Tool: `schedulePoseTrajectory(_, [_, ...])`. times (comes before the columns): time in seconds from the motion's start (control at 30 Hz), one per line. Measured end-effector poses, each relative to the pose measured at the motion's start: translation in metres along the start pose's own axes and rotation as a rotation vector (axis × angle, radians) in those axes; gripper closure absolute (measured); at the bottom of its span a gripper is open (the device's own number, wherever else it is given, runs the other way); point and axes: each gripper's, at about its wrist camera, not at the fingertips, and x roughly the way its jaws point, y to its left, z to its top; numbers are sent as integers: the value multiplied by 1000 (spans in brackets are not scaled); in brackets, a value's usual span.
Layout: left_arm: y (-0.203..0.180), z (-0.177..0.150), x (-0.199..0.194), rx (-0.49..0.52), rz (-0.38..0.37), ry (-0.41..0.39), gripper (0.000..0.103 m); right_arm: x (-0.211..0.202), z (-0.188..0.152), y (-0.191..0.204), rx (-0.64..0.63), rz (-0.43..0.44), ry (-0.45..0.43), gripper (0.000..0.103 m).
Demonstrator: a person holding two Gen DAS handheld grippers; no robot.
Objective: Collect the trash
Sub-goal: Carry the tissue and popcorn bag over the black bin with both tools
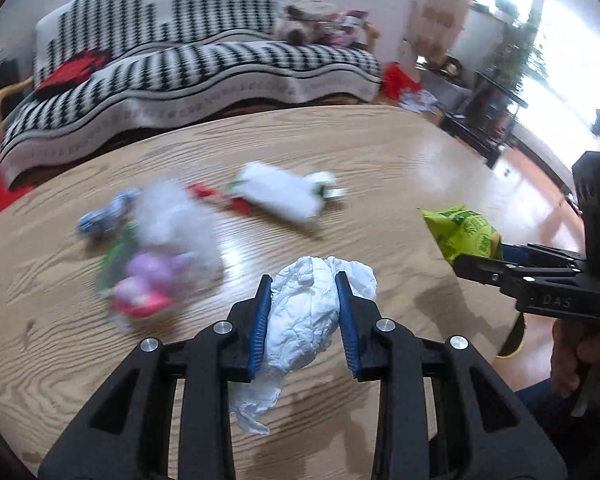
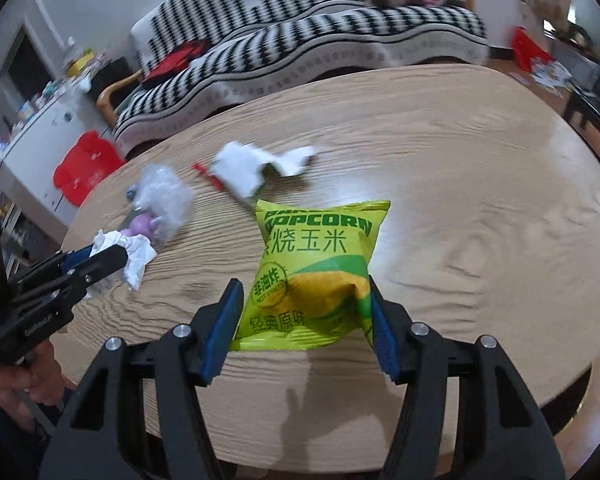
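Note:
My left gripper [image 1: 303,284] is shut on a crumpled white paper wad [image 1: 304,320], lifted clear above the wooden table [image 1: 380,152]. In the right wrist view the same left gripper [image 2: 114,254] shows at the left edge with the white paper wad [image 2: 134,258] between its blue pads. My right gripper [image 2: 306,292] is shut on a yellow-green popcorn bag [image 2: 320,264], also held above the table [image 2: 460,200]. From the left wrist view the right gripper [image 1: 480,258] appears at the right with the popcorn bag [image 1: 462,232]. On the table lie a clear plastic bag with pink and purple wrappers [image 1: 160,256], a blue wrapper [image 1: 108,216] and a white torn package with red bits [image 1: 284,194].
A sofa with a black-and-white cover [image 1: 204,64] stands behind the table. A red bag [image 2: 82,166] sits on the floor at the left by a white cabinet [image 2: 40,132]. A dark shelf and plants [image 1: 500,92] stand by the bright window. A hand [image 1: 580,360] holds the right gripper's handle.

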Motion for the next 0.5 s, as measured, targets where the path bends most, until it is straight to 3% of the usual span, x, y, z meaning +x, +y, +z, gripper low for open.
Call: schedulePoseTrajectory(0.5, [-214, 13, 58, 232, -252, 15, 72, -101, -49, -175, 279, -180, -156, 44])
